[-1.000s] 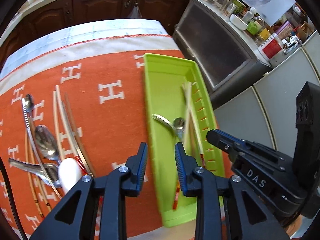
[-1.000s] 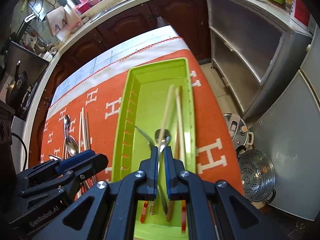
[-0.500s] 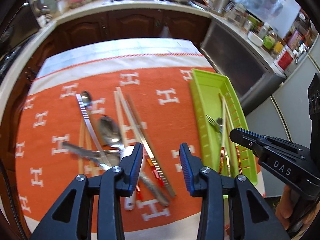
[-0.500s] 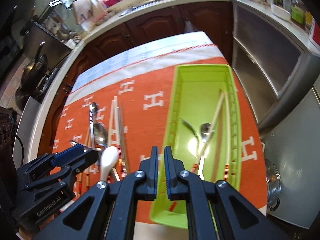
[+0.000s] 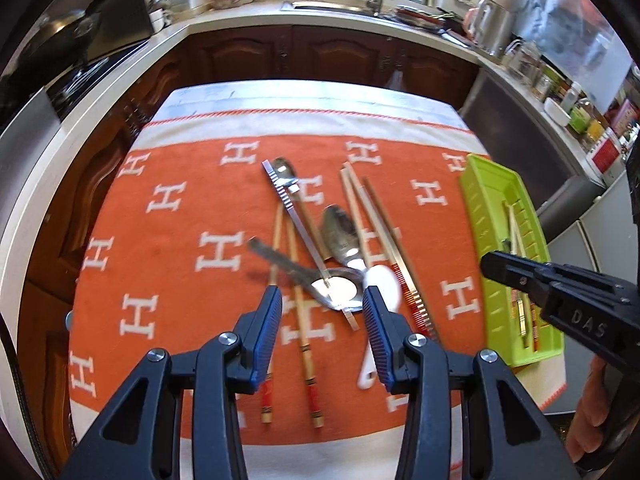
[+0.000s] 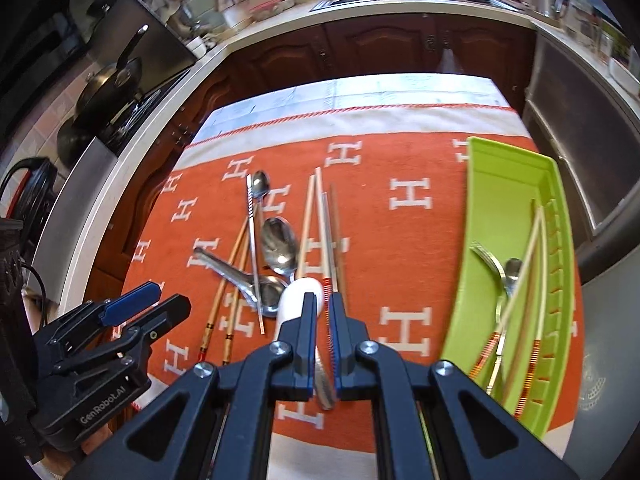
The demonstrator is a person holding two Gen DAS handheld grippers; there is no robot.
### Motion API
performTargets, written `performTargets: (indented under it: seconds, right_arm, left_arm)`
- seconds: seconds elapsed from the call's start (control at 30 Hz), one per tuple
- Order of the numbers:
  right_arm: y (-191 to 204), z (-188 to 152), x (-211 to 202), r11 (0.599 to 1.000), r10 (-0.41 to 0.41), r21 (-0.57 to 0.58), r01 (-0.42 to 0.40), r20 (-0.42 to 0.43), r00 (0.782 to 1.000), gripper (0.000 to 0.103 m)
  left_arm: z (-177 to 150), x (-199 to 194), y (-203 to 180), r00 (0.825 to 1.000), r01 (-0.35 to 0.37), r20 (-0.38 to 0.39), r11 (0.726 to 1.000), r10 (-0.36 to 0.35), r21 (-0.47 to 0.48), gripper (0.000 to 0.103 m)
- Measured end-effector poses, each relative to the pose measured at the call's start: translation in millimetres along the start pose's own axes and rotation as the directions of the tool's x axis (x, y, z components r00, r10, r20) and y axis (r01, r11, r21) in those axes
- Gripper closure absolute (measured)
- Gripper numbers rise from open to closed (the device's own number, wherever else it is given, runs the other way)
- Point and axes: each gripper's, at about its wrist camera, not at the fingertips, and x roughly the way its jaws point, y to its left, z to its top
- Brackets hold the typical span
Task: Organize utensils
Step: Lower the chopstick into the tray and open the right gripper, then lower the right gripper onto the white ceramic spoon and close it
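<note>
L gripper (image 5: 322,322) hovers over the utensil pile on the orange H-pattern cloth (image 5: 180,216). Jaws partway open and opening, nothing between the pads, just pile seen through the gap. R gripper (image 6: 321,340) jaws nearly shut, empty as far as I can tell; the white spoon (image 6: 298,294) and a metal handle show below/behind the tips, not clamped.

Where stuff is: green tray (image 6: 508,208) at the cloth's right edge already holds a fork (image 6: 490,264), a spoon and a few pale chopsticks (image 6: 524,268). Still loose on the cloth: serrated metal tongs (image 5: 298,220), big steel spoon (image 5: 340,232), ladle-type spoon (image 5: 336,288), bamboo chopsticks (image 5: 300,312), and a 2nd chopstick set w/ red-banded ends (image 5: 380,236).

Risks imo:
- Pile is crossed/stacked. Tongs lie over the ladle bowl, the chopsticks run under them. Grab one item and it'll prob drag or flip a neighbour.
- L jaw gap looks narrow vs the ladle bowl, so pads could land on top and skate off the polished metal.
- Chopsticks are thin and round, easy to roll out or get just one of a pair.
- Both grippers are close over the same pile, collision risk if both go in.
- Tray sits near the table's right edge w/ its near end by the cloth hem; a sloppy drop could nudge it or bounce a utensil off.
- Motion blur in both views, so exact contact is hard to judge.
</note>
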Motion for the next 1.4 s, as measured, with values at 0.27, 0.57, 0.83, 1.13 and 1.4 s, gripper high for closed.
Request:
performTargets:
  seconds: [0.27,0.57,0.83,1.13,1.4]
  right_arm:
    - [16,2,23,1.000,0.006,-0.020,-0.007,-0.043,0.999,0.097]
    - [24,13,55,0.998,0.064,-0.001,-0.064,-0.078,0.995,0.097]
    - [14,15,77,0.996,0.086,0.047,-0.080,-0.135,0.987,0.097]
    - [12,-21,90,0.983,0.174,0.106,-0.152,-0.257,0.951,0.097]
    - [10,-32,98,0.968,0.216,0.178,-0.176,-0.241,0.946,0.084]
  left_arm:
    - [-20,19,41,0.999,-0.014,-0.052,0.996,0.010,-0.085,0.063]
    - [-29,44,74,0.995,0.010,-0.095,0.986,-0.026,-0.169,0.063]
    - [-29,55,77,0.993,0.032,-0.103,0.984,-0.051,-0.174,0.062]
    - [-31,60,72,0.991,0.057,-0.114,0.984,-0.076,-0.166,0.062]
    - [-36,55,74,0.990,0.073,-0.108,0.984,-0.091,-0.166,0.060]
